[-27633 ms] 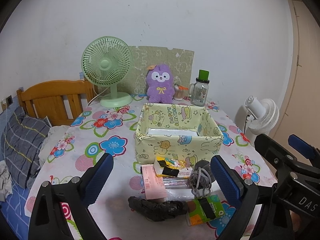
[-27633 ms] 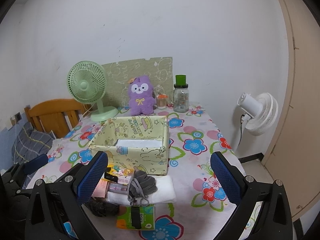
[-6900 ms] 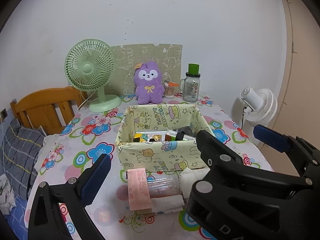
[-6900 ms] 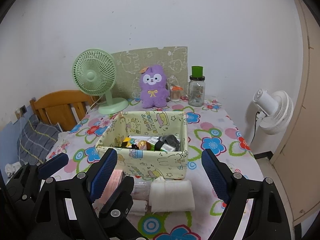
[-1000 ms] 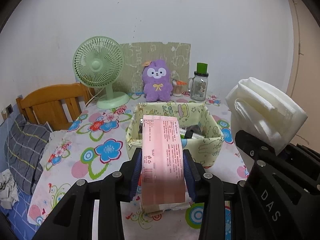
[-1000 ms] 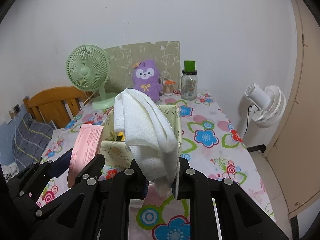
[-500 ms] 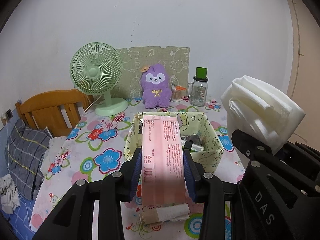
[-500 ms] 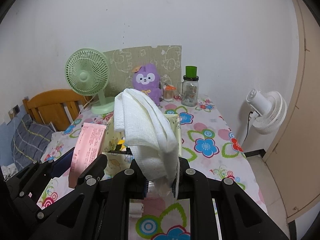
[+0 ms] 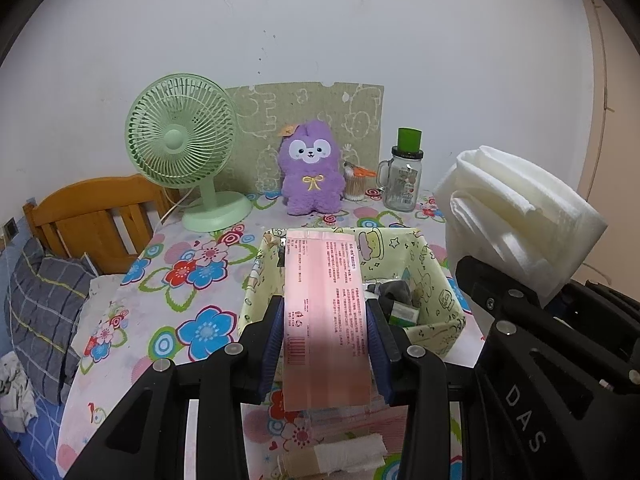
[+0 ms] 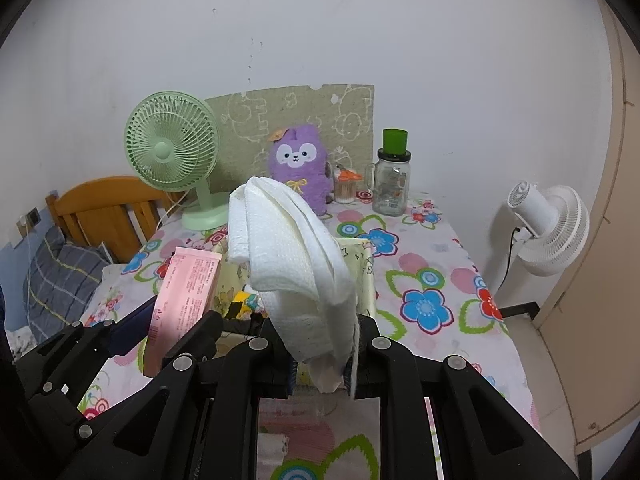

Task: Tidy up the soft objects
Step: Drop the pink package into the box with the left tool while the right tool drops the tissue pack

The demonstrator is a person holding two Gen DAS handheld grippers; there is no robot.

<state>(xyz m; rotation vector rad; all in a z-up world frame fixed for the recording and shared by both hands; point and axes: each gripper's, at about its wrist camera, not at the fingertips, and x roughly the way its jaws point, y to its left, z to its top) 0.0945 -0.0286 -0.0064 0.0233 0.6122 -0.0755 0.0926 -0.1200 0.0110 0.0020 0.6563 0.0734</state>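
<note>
Pink, the flat packet (image 9: 326, 320) is clamped between the pads of the left gripper (image 9: 326, 344), standing above the yellow fabric box (image 9: 436, 276). White folded cloth (image 10: 296, 256) is pinched tight in the right gripper (image 10: 322, 368), which sits at 3 o'clock of the left one. Both hang over the flowered tablecloth (image 10: 432, 280); the box lies at 12 o'clock of each claw, near.

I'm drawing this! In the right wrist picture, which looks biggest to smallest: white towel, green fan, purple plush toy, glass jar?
1. white towel, though it is nearest the camera
2. green fan
3. purple plush toy
4. glass jar
</note>
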